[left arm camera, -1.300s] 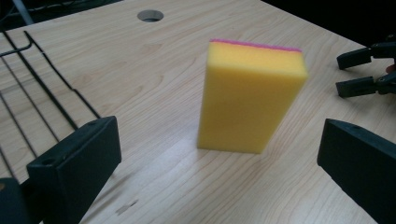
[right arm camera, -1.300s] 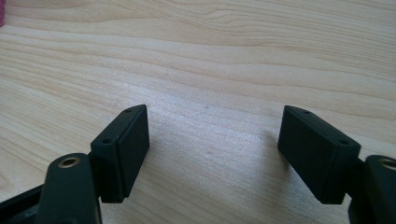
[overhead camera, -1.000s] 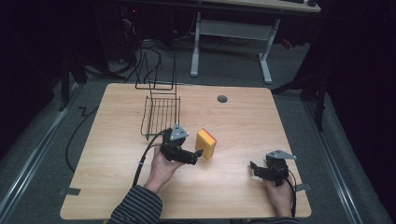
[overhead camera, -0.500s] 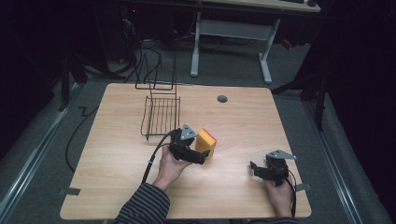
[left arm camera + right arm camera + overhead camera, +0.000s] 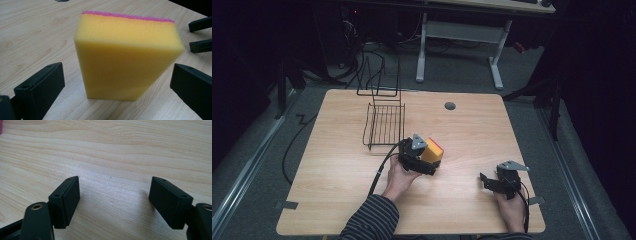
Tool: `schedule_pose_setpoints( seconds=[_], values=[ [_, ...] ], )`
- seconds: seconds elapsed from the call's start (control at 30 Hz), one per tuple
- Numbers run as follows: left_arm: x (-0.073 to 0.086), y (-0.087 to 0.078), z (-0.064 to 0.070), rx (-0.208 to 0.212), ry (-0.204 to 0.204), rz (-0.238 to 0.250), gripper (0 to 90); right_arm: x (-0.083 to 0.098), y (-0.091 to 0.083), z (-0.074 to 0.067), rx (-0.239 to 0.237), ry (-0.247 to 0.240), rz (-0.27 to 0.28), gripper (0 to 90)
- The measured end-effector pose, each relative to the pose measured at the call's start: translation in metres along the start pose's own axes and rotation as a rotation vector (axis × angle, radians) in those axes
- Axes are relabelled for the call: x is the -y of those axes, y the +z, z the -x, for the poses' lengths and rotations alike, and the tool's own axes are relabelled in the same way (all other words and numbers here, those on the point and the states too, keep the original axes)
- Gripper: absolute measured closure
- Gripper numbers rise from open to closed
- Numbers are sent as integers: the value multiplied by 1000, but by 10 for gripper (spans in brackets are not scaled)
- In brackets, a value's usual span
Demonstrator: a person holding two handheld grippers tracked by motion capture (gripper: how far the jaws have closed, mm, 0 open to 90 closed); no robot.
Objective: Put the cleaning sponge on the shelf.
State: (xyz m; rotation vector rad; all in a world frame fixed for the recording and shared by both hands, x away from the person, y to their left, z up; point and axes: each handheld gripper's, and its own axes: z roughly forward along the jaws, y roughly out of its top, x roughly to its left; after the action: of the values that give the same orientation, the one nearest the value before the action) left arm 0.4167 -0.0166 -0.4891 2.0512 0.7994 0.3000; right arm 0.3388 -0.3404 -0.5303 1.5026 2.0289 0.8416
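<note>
A yellow sponge (image 5: pixel 127 57) with a pink scouring layer (image 5: pixel 130 16) stands on edge on the wooden table (image 5: pixel 342 170). My left gripper (image 5: pixel 117 85) is open, one jaw on each side of the sponge with gaps between both jaws and it. In the high view the sponge (image 5: pixel 434 149) sits mid-table, right of the left gripper (image 5: pixel 430 160). My right gripper (image 5: pixel 485 181) rests near the front right of the table, open over bare wood (image 5: pixel 113 195), with nothing between its jaws.
A black wire rack (image 5: pixel 384 122) stands on the table behind and left of the sponge. A round grommet (image 5: pixel 450 106) is set in the tabletop at the back. The right gripper's fingertips (image 5: pixel 200 35) show beyond the sponge in the left gripper view.
My left gripper has moved right, up to the sponge, so its jaws now sit on either side of it. The right gripper and the sponge have stayed put.
</note>
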Motion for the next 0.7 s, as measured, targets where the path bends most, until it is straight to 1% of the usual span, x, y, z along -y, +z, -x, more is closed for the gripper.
schedule_pose_setpoints(
  seconds=[0.2, 0.4, 0.5, 0.57, 0.7],
  values=[
    [2, 10, 0, -15, -3, -3, 7, 0, 0, 0, 0, 0, 0, 252],
    [5, 21, 1, -16, 3, -24, 32, 0, 0, 0, 0, 0, 0, 252],
    [6, 26, 1, -17, -3, -26, 44, 0, 0, 0, 0, 0, 0, 253],
    [7, 29, 2, -17, -3, -24, 58, 0, 0, 0, 0, 0, 1, 252],
    [9, 35, 1, -11, -17, -29, 109, 0, 0, 0, 0, -1, 1, 252]
  ],
)
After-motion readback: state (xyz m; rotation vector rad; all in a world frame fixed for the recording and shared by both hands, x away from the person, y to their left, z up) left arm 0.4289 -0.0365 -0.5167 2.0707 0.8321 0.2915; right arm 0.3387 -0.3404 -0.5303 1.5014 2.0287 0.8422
